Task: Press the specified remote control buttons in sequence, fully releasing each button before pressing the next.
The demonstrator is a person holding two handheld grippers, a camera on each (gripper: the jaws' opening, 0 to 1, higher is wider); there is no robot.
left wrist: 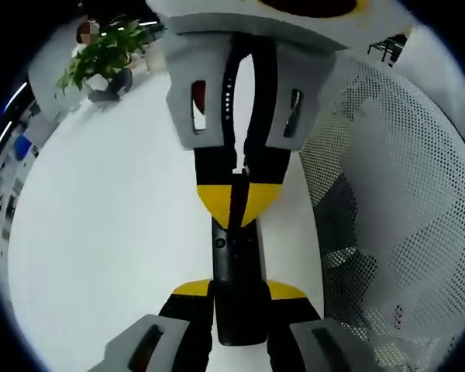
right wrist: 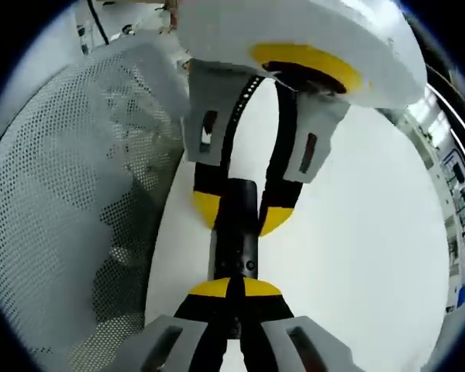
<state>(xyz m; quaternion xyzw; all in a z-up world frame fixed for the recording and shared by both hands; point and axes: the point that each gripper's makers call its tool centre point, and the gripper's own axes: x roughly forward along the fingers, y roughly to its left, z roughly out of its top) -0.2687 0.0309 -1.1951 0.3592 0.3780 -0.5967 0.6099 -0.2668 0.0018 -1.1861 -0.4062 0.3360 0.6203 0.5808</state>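
In the left gripper view my left tongs (left wrist: pixel 239 298) are closed on the near end of the remote control (left wrist: pixel 236 267), yellow pads on either narrow side, holding it above the white table (left wrist: pixel 116 232). It is a slim black bar, and I judge it light, rigid and rather slick, so the long edges are the place to grip, well off the button face. Farther along it, my right tongs (left wrist: pixel 238 200) meet it with tips drawn together; in the right gripper view they (right wrist: pixel 229 291) sit pinched over the small buttons. A white perforated mesh panel (left wrist: pixel 403 201) stands beside us, and a potted plant (left wrist: pixel 105 58) far off.
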